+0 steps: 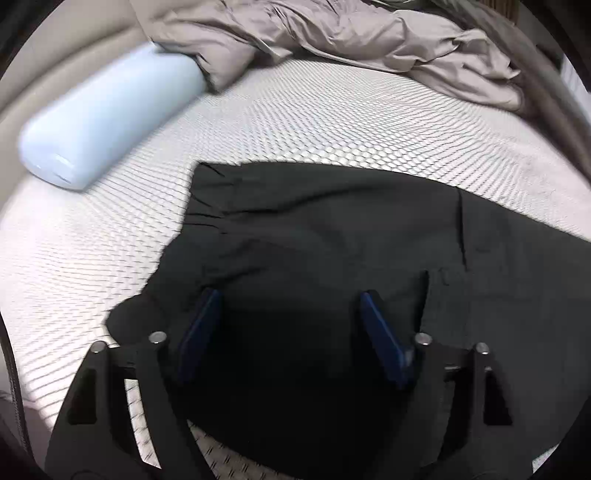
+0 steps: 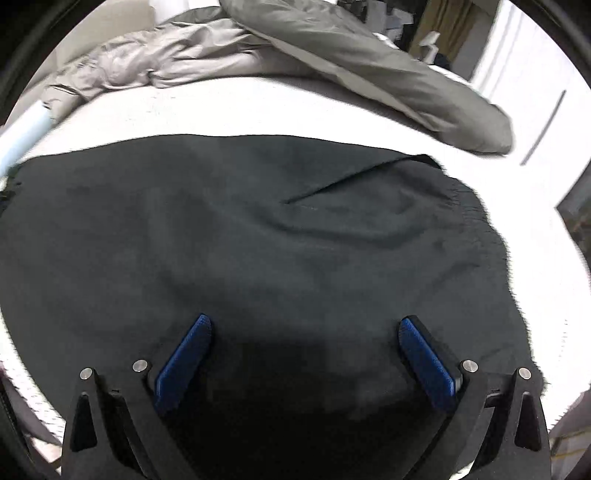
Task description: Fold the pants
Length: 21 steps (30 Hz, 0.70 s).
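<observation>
Left gripper (image 1: 290, 299): jaws wide apart, nothing between the blue pads (image 1: 199, 332), hovering over the near part of the pants (image 1: 332, 236). Right gripper (image 2: 304, 325): also spread wide, holding nothing, above the dark cloth. Pants are black, spread on the mattress (image 1: 295, 122), which has a white honeycomb cover; gathered waistband at the left in the left view. Light blue bolster (image 1: 107, 118) lies far left, apart from the pants. Crumpled grey duvet (image 1: 332, 33) piled along the far side.

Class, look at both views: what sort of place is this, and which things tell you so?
Most likely a bedroom: the dark pants lie on a bed's textured mattress cover, with a rumpled duvet and a pale blue bolster pillow behind.
</observation>
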Tool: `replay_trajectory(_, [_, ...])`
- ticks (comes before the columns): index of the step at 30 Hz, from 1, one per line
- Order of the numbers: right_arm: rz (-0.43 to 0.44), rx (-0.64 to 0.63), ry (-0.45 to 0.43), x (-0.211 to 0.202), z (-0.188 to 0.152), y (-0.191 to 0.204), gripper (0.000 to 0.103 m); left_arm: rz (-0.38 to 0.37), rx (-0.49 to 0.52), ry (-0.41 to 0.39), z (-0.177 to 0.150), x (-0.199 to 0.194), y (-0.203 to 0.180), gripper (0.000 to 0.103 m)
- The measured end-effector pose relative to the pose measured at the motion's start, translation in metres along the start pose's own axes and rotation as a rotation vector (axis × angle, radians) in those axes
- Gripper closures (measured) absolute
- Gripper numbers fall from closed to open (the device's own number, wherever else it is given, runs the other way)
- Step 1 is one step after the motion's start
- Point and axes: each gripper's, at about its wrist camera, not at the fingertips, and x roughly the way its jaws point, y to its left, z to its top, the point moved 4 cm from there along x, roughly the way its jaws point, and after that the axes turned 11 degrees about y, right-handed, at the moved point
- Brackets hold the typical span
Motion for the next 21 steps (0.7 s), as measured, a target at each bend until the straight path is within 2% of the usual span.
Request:
replay_trajectory(2, [-0.046,0.018,-0.004,-0.002,-0.001,-0.008,0.001,0.079,0.031,-0.034,-0.008,-0.016,-0.011,0.03])
replay_trajectory(3, [-0.045,0.017,-0.014,-0.004,-0.001,-0.009,0.001,0.079,0.046,-0.048,-0.01,-0.023,-0.017,0.03])
replay_trajectory(6, [-0.025,-0.027,-0.048,-0.019,-0.005,0.002,0.001,-0.051,0.093,-0.117,-0.021,-0.054,-0.052,0.03])
replay_trajectory(8, [0.022,-0.067,-0.076,-0.029,-0.007,0.018,0.001,-0.183,0.164,-0.15,-0.035,-0.078,-0.096,0.026])
replay_trajectory(11, [0.094,-0.108,-0.071,-0.031,-0.01,0.038,0.001,-0.358,0.289,-0.115,-0.06,-0.089,-0.162,0.022])
replay_trajectory(12, [0.096,-0.115,-0.062,-0.028,-0.012,0.042,0.001,-0.42,0.368,-0.077,-0.077,-0.094,-0.196,0.022])
replay_trajectory(13, [0.086,-0.124,-0.049,-0.023,-0.016,0.044,0.001,-0.45,0.422,-0.048,-0.088,-0.095,-0.218,0.022])
replay_trajectory(14, [0.07,-0.127,-0.034,-0.019,-0.021,0.042,0.001,-0.454,0.45,-0.032,-0.097,-0.096,-0.232,0.022])
replay_trajectory(16, [0.031,-0.112,-0.031,-0.016,-0.03,0.027,0.001,-0.386,0.535,0.0,-0.119,-0.094,-0.263,0.021])
replay_trajectory(18, [-0.029,-0.058,-0.021,-0.011,-0.035,-0.001,0.001,-0.298,0.572,-0.021,-0.129,-0.093,-0.276,0.011])
replay_trajectory(19, [-0.059,-0.006,-0.013,-0.007,-0.038,-0.02,0.001,-0.279,0.552,-0.027,-0.128,-0.094,-0.276,0.006])
replay_trajectory(20, [-0.06,0.048,-0.007,-0.005,-0.042,-0.037,0.001,-0.287,0.529,-0.026,-0.127,-0.095,-0.276,0.007])
replay_trajectory(21, [-0.047,0.088,-0.007,-0.004,-0.044,-0.049,0.001,-0.335,0.504,-0.037,-0.125,-0.1,-0.277,0.007])
